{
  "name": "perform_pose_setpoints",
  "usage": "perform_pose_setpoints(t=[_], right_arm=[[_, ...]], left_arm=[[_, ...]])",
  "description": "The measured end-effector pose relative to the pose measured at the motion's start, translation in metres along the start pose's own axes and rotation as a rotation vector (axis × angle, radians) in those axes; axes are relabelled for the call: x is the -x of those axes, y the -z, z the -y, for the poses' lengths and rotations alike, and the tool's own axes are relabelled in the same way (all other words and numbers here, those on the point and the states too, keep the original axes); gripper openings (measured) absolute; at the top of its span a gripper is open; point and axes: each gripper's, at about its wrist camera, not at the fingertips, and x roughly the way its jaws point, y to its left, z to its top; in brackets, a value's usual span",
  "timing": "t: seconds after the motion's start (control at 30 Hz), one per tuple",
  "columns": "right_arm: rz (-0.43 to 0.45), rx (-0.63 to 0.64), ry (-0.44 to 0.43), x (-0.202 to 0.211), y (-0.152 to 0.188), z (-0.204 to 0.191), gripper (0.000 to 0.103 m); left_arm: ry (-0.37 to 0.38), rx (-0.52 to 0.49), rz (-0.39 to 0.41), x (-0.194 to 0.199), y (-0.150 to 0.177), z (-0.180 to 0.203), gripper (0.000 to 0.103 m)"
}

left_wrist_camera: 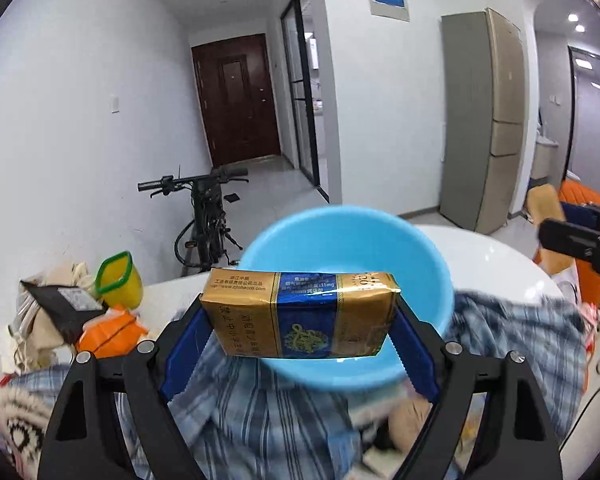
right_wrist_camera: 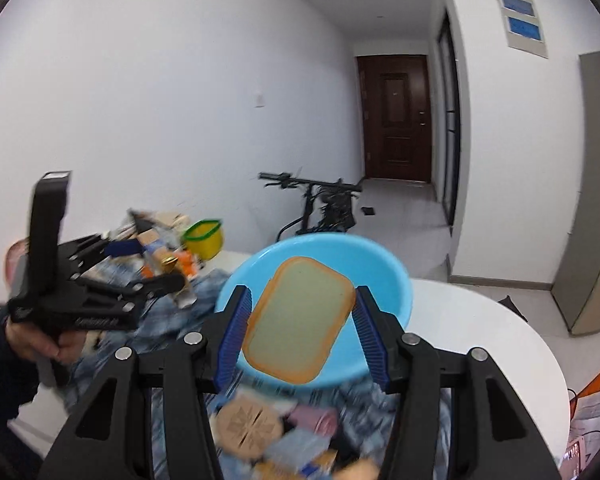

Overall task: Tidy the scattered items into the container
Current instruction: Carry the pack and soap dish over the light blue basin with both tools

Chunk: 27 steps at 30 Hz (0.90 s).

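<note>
Left gripper (left_wrist_camera: 300, 316) is pinching a gold-and-blue cigarette pack (left_wrist_camera: 302, 314) lengthwise between its blue pads (left_wrist_camera: 188, 340), holding it in the air in front of the near rim of the light blue basin (left_wrist_camera: 432, 264) — the pack is not inside yet. Right gripper (right_wrist_camera: 300, 320) is clamping an orange-rimmed rectangular lid (right_wrist_camera: 300, 320) by its short edges, tilted, flat face toward the camera; it is overlapping the basin (right_wrist_camera: 384, 264) in the right wrist view, but I cannot tell whether it is over the bowl or just in front of it. The basin is sitting on a white round table (right_wrist_camera: 480, 340), with its near side resting on or against a blue plaid cloth (left_wrist_camera: 240, 412) that is covering the table's front area. More loose items are lying on the cloth below the right gripper, blurred: a tan patterned round piece (right_wrist_camera: 248, 424) and something pink (right_wrist_camera: 316, 420) just beside it. To the left of the basin a clutter pile is sitting on the table — a yellow container with a green rim (left_wrist_camera: 120, 280), an orange pack (left_wrist_camera: 112, 332), a black pouch (left_wrist_camera: 66, 308). A knitted patterned item (left_wrist_camera: 20, 420) is lying at the far left edge. The left gripper (right_wrist_camera: 132, 280) is also showing in the right wrist view, gripped by the person's hand (right_wrist_camera: 48, 340). A bicycle (left_wrist_camera: 208, 216) is leaning by the wall behind the table.
</note>
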Motion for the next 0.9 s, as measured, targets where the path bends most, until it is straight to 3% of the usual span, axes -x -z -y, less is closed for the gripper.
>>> perform_pose_setpoints(t=[0.07,0.17,0.33,0.4,0.47,0.6,0.67,0.77,0.9], right_arm=[[-0.009,-0.029,0.018,-0.021,-0.014,0.011,0.051],[-0.025,-0.037,0.047,-0.051,-0.037,0.023,0.051],[-0.112,-0.103,0.090,-0.116,-0.074,0.049,0.051],[-0.132,-0.119,0.108,-0.133,-0.080,0.055,0.051],[-0.136,-0.129,0.130,-0.145,-0.084,0.060,0.051],[-0.165,-0.155,0.104,-0.163,-0.086,0.062,0.051],[-0.222,-0.144,0.100,-0.173,-0.082,0.060,0.051],[-0.389,-0.144,0.113,-0.192,-0.071,0.060,0.051],[-0.570,-0.210,0.047,-0.204,-0.051,0.070,0.051]], left_arm=[[0.029,0.027,-0.012,-0.019,-0.017,-0.003,0.087],[0.009,0.063,0.009,-0.056,-0.046,-0.007,0.087],[-0.041,0.152,-0.078,-0.134,-0.084,-0.027,0.087],[-0.081,0.206,-0.118,-0.159,-0.092,-0.038,0.087],[-0.052,0.263,-0.141,-0.175,-0.097,-0.048,0.087],[-0.043,0.232,-0.177,-0.187,-0.099,-0.047,0.087],[-0.018,0.204,-0.222,-0.192,-0.099,-0.042,0.087],[0.091,0.178,-0.367,-0.206,-0.096,-0.037,0.087],[0.028,0.048,-0.529,-0.221,-0.080,-0.021,0.087]])
